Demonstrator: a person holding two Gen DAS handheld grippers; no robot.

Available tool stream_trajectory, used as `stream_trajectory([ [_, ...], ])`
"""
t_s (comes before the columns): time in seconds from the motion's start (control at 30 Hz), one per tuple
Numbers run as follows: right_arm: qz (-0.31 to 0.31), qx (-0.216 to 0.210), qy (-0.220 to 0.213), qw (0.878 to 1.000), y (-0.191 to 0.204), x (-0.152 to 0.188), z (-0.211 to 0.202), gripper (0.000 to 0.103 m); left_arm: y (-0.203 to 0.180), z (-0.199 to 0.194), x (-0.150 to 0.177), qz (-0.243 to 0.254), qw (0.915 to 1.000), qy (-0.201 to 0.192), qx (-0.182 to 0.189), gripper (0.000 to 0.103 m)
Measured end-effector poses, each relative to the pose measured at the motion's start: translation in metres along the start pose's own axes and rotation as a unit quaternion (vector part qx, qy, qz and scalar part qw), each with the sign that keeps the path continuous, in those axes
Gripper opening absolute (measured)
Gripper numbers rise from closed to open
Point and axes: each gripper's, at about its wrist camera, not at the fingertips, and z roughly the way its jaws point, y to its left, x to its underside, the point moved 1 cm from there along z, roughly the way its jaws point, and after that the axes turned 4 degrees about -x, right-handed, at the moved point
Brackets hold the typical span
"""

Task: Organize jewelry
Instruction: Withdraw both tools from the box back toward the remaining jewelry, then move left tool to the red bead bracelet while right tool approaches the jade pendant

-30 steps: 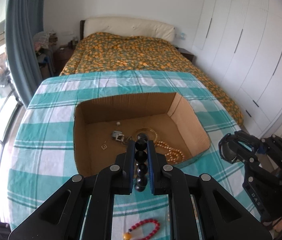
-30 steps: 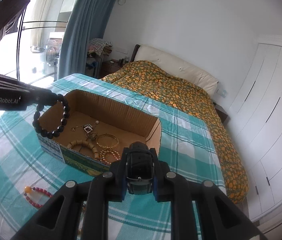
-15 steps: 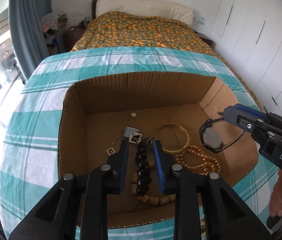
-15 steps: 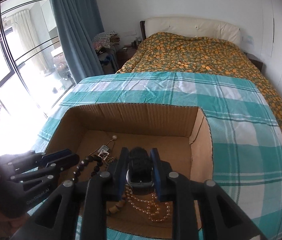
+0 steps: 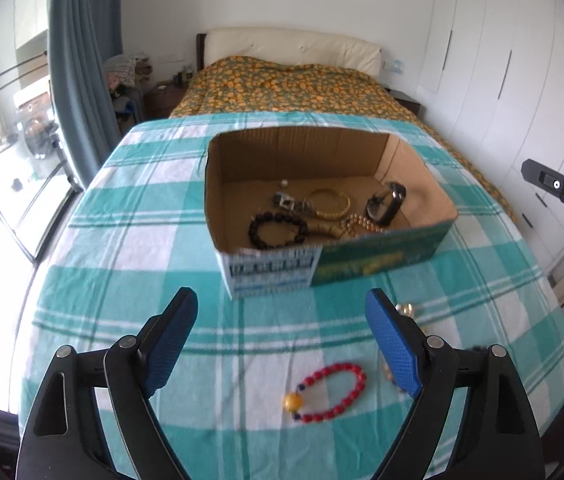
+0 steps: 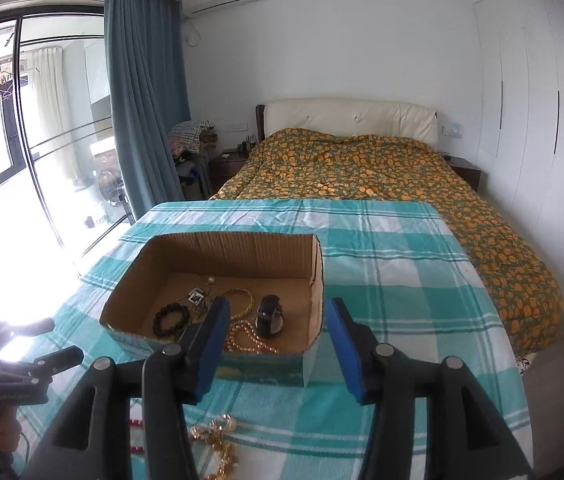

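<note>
An open cardboard box [image 5: 273,276] [image 6: 221,368] stands on the checked cloth. Inside lie a black bead bracelet [image 5: 277,230] [image 6: 171,317], a black watch [image 5: 386,204] [image 6: 269,316], a gold bangle [image 5: 328,202], a pearl strand [image 6: 247,340] and small pendants [image 5: 288,200]. A red bead bracelet [image 5: 332,392] lies on the cloth in front of the box. Gold jewelry [image 6: 217,440] lies there too. My left gripper [image 5: 282,340] is open and empty, back from the box. My right gripper [image 6: 277,344] is open and empty at the box's near wall.
The table's teal and white checked cloth [image 5: 121,240] runs to edges on all sides. A bed with an orange patterned cover [image 6: 382,176] stands behind the table. White wardrobes [image 6: 542,120] are on the right, a blue curtain [image 6: 141,100] and windows on the left.
Both grippers have opened and pulled back out of the box. The black bead bracelet and the black watch now lie inside the box.
</note>
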Motion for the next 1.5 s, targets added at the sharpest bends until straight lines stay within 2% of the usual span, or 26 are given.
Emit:
stream_trajectory([
  [0.17,0.015,0.025,0.026,0.999,0.007,0.074,-0.035,0.052,0.001,-0.012,0.076,-0.024,0.9991,0.033,-0.005,0.087],
  [0.27,0.027,0.039,0.044,0.998,0.013,0.121,-0.049,0.052,0.0,-0.009,0.11,-0.034,0.998,0.051,-0.012,0.087],
  [0.37,0.036,0.041,0.073,0.996,0.018,0.16,-0.052,0.052,-0.006,-0.007,0.133,-0.023,0.9976,0.063,-0.017,0.087],
  [0.5,0.035,0.044,0.086,0.995,0.025,0.192,-0.06,0.052,-0.009,-0.006,0.148,-0.013,0.9978,0.062,-0.019,0.087],
  [0.7,0.027,0.033,0.085,0.995,0.041,0.205,-0.061,0.052,-0.01,0.003,0.156,-0.008,0.9964,0.078,-0.033,0.087],
  [0.9,0.021,0.028,0.088,0.996,0.046,0.207,-0.058,0.052,-0.013,0.004,0.159,0.0,0.9965,0.072,-0.043,0.088],
  [1.5,0.046,0.028,0.097,0.994,0.037,0.211,-0.054,0.052,-0.016,0.008,0.16,0.007,0.9962,0.075,-0.044,0.101],
])
